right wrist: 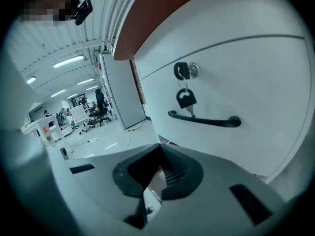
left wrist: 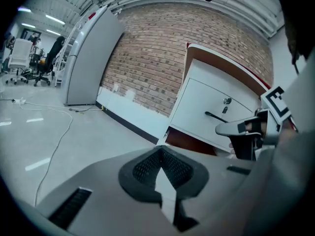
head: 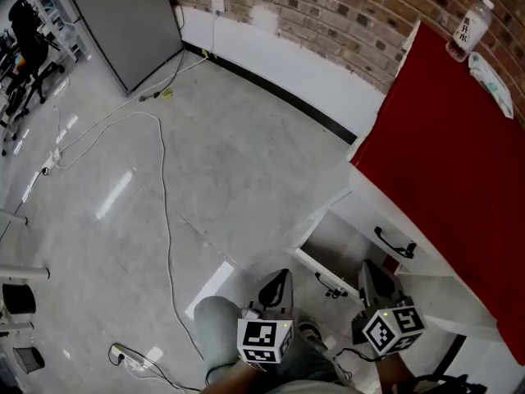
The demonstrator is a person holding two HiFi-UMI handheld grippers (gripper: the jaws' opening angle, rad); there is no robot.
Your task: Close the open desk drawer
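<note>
A white desk with a red top stands at the right. Its low drawer is pulled out, with a black handle on its front. Above it is a drawer front with a black handle. My left gripper hangs just left of the open drawer, jaws shut and empty. My right gripper hovers over the drawer area, jaws shut with nothing in them. It faces a white drawer front with a key in the lock and a handle, without touching it.
A plastic bottle and a packet lie on the red top. A white cable runs over the grey floor to a power strip. A grey cabinet and brick wall stand behind; office chairs far left.
</note>
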